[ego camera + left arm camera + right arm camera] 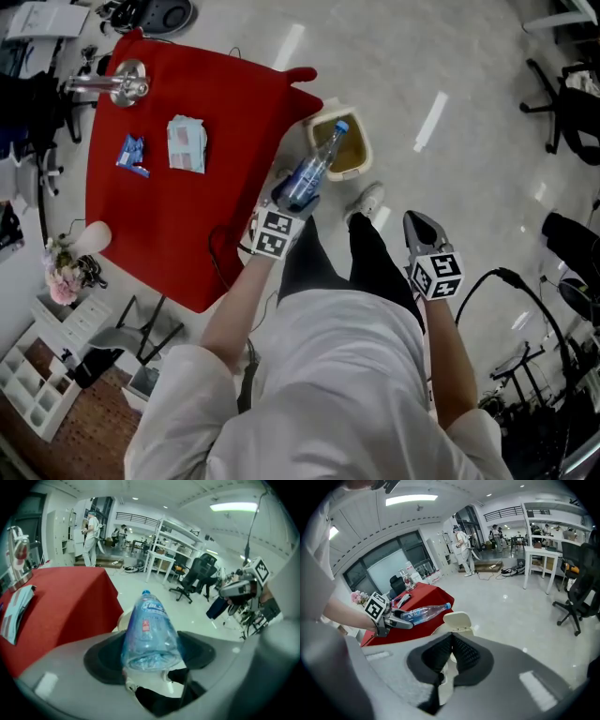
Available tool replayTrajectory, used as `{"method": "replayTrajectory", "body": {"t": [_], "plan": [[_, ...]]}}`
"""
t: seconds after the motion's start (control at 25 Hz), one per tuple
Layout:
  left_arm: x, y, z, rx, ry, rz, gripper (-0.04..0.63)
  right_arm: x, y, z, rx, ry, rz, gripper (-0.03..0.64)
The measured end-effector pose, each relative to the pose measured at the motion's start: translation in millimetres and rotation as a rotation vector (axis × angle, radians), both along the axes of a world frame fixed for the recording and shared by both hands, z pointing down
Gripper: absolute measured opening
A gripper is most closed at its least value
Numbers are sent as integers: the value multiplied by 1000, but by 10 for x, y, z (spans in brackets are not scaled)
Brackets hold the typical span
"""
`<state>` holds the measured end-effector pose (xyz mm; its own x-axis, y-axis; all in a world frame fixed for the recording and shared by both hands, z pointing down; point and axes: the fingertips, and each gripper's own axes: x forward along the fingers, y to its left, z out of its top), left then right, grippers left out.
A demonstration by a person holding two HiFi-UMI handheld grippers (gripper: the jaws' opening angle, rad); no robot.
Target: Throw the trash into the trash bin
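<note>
On the red table [178, 216] lay a blue packet [132, 155] and a pale packet [187, 143], their print too small to read. The left gripper [292, 195], arm stretched past the table's corner, clamped a plastic bottle [317, 167] by its base. The bottle's cap sat over the trash bin [364, 157], partly hiding its opening. The right gripper [418, 223] hung near the person's leg, jaws together and empty.

Left gripper [289, 195] holds a bottle [315, 165] over the trash bin [367, 152].
</note>
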<state>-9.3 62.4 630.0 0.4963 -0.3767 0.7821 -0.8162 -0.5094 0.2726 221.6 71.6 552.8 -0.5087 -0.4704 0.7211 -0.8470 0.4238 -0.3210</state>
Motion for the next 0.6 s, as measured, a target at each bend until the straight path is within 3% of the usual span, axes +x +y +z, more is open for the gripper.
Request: {"method": "replayTrajectory", "body": {"t": [0.2,0.4,0.6], "plan": [[173,17,537,-38,-9,7,351,59,-6,366,-23,-3,14,0],[331,102,1115,-114,5,-50,351,125,29,726,-50,-11,12,0],[326,88,1740,-164,-35,-85,351,171,50,1084,-67,-40,40,0]]}}
